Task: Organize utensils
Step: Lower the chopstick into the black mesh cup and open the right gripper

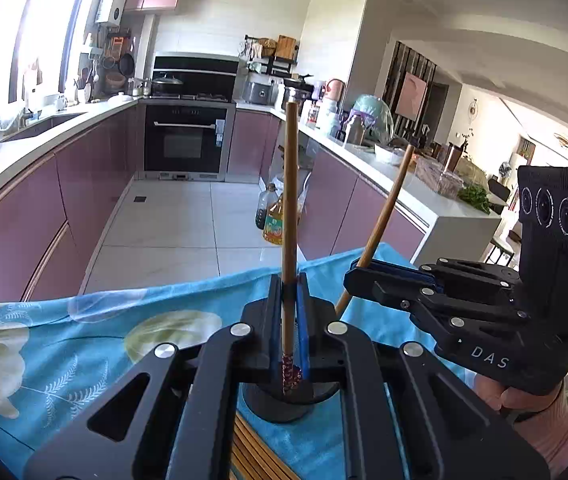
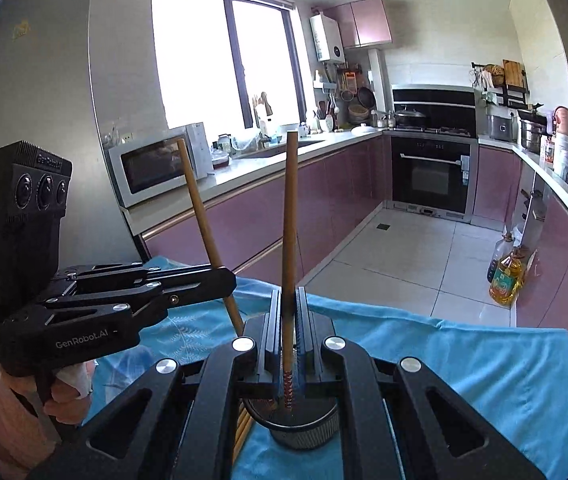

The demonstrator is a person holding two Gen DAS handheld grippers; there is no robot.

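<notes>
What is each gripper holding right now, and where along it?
Left gripper clamps one chopstick near its patterned lower end; right gripper clamps another chopstick the same way.

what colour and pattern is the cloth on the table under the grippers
The cloth is bright blue with large pale white-yellow flowers and white fern-like leaves, clearest in the left wrist view.

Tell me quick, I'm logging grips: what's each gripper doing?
Left gripper: shut on a brown wooden chopstick.
Right gripper: shut on a second brown wooden chopstick.
</notes>
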